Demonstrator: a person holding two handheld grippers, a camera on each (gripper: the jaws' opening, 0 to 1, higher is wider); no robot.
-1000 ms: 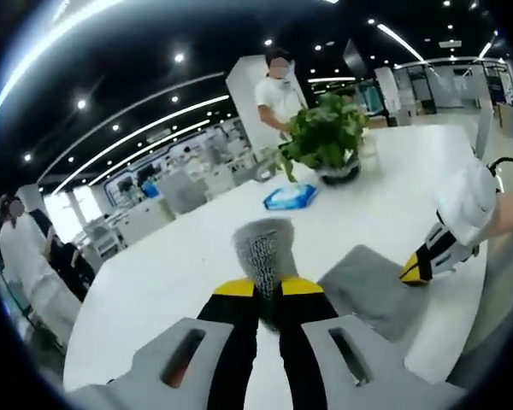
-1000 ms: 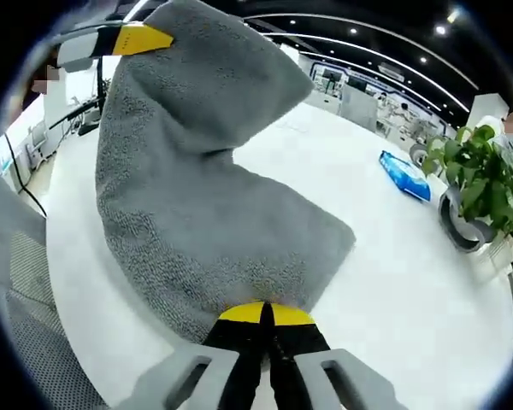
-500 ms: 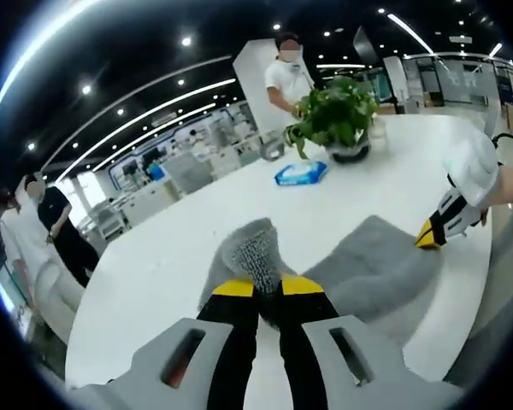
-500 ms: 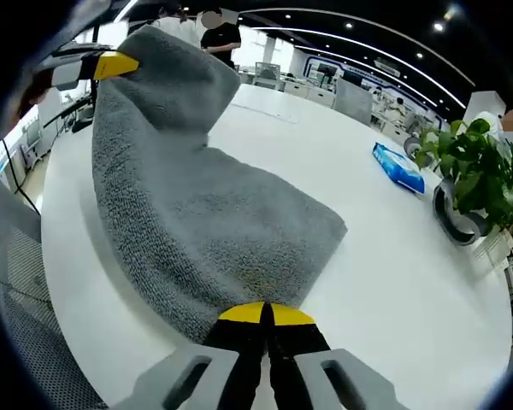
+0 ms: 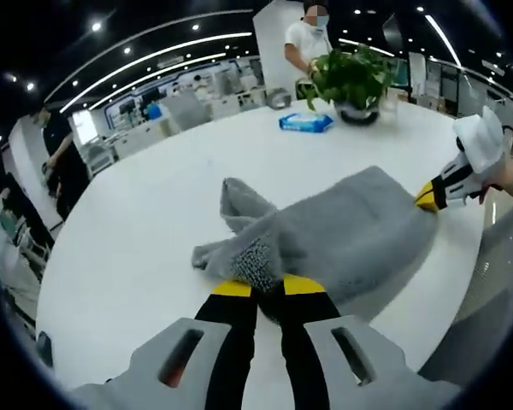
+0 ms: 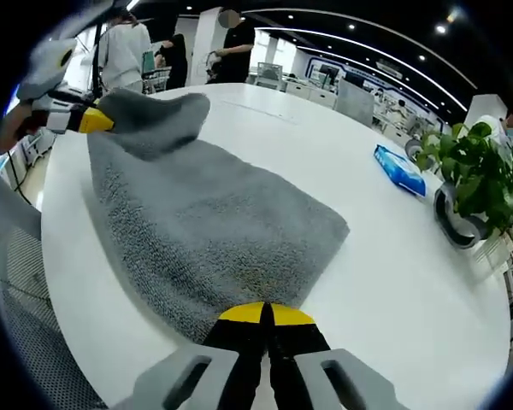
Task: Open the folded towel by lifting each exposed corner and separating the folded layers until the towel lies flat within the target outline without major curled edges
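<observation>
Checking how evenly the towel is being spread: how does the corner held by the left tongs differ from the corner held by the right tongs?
The corner in the left tongs is bunched and folded over onto the grey towel, a curled flap beside it; the corner in the right tongs lies smooth, running straight into the flat part. The left corner sits slightly raised off the white table; the right corner rests low on it. Both are pinched between shut yellow-tipped jaws.

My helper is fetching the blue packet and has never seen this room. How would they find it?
On the white table, look toward the potted plant at the far side. The blue packet lies flat beside it, apart from the grey towel: the table's one blue thing.
</observation>
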